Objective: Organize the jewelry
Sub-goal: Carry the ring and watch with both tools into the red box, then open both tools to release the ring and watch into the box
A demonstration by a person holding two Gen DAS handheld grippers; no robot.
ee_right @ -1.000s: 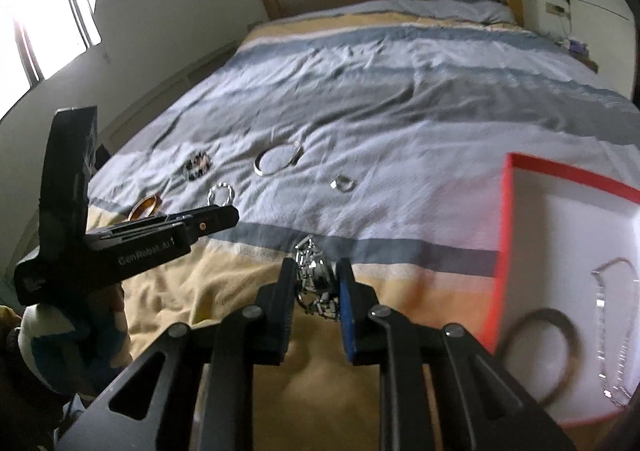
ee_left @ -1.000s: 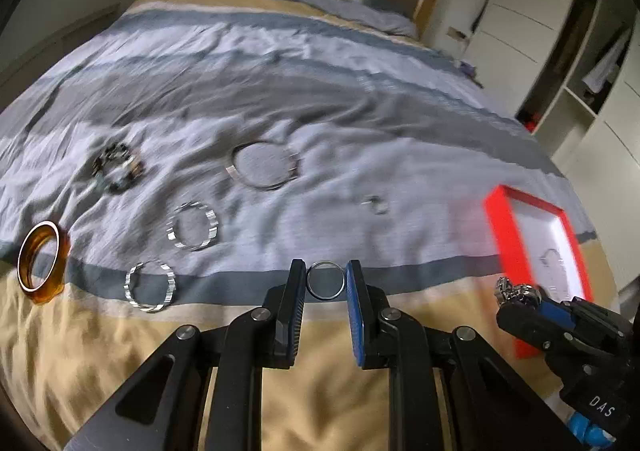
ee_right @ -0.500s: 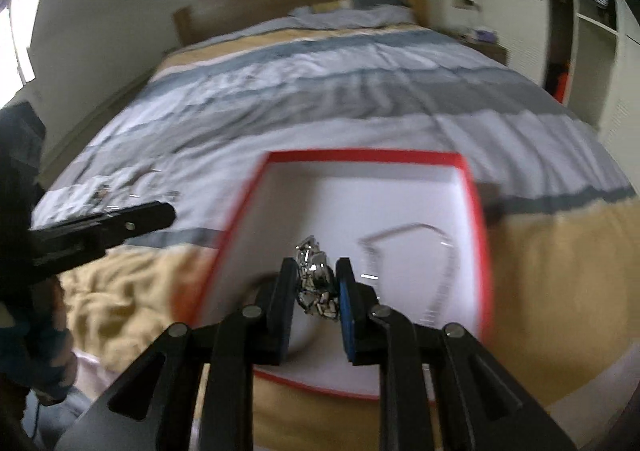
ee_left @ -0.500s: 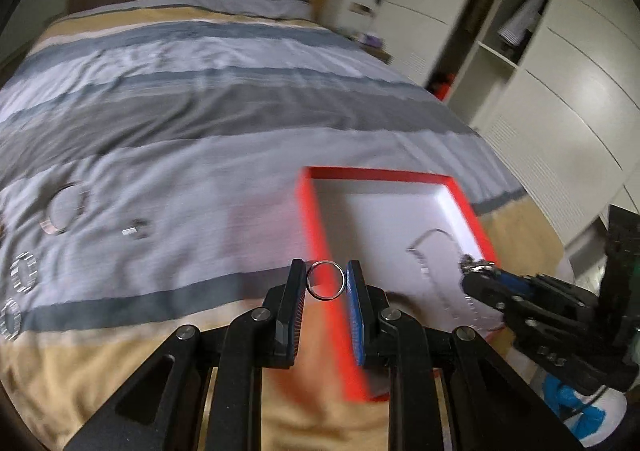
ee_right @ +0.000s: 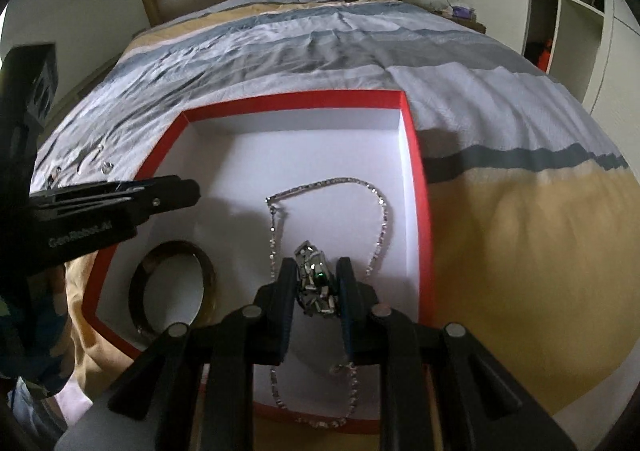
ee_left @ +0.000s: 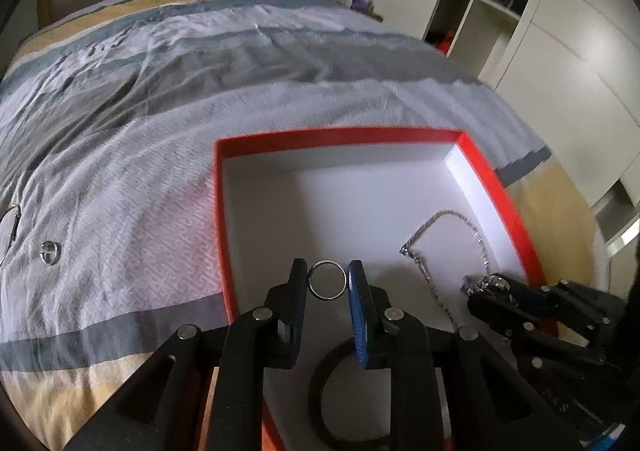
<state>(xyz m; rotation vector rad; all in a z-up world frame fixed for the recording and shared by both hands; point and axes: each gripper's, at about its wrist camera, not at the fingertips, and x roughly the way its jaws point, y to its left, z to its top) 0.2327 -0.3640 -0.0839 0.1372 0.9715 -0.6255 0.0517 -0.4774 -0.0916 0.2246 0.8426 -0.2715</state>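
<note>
Ring pinched by its rim in left gripper, jaws narrow, over the box's near-left part, likely for dropping in. Right gripper clamped narrow on a crumpled bracelet, held above the chain near the box's right wall. Dark bangle lies at near-left corner. Small ring and hoop left on the bed, well apart from box, not yet sorted.

"GenRobot.AI" on the left claw
</note>
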